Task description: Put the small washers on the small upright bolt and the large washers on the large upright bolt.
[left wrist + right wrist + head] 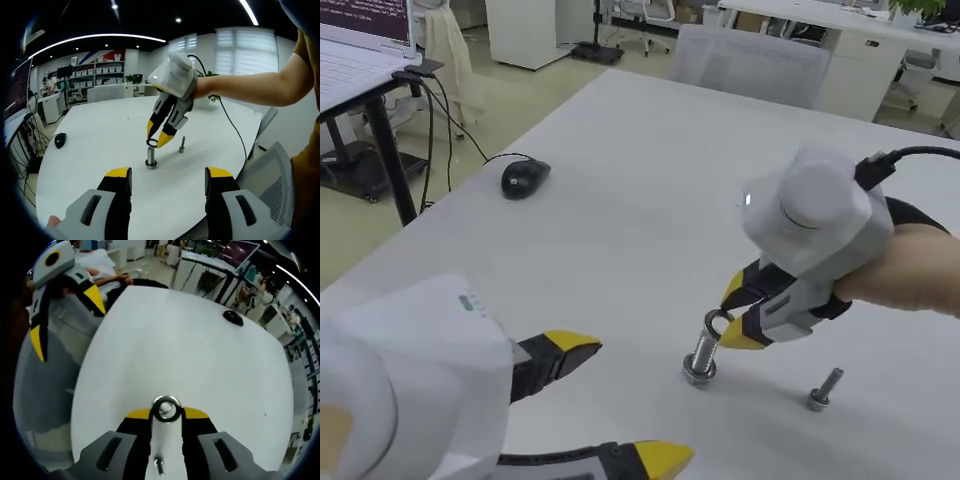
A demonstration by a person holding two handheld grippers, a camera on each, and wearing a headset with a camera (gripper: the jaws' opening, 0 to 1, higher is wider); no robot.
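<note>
Nearest: L tool (615, 405), jaws wide apart, low over the near side of the table (620, 200). Past it the large bolt (701, 358) stands on its head, long axis vertical, thread end up. R tool (733, 316) is clamped on a washer (717, 322), held right at the bolt's tip, ring approx. flat w/ a slight tilt. Small bolt (823, 389) stands upright just to the R. Far back, a mouse (525, 178).
</note>
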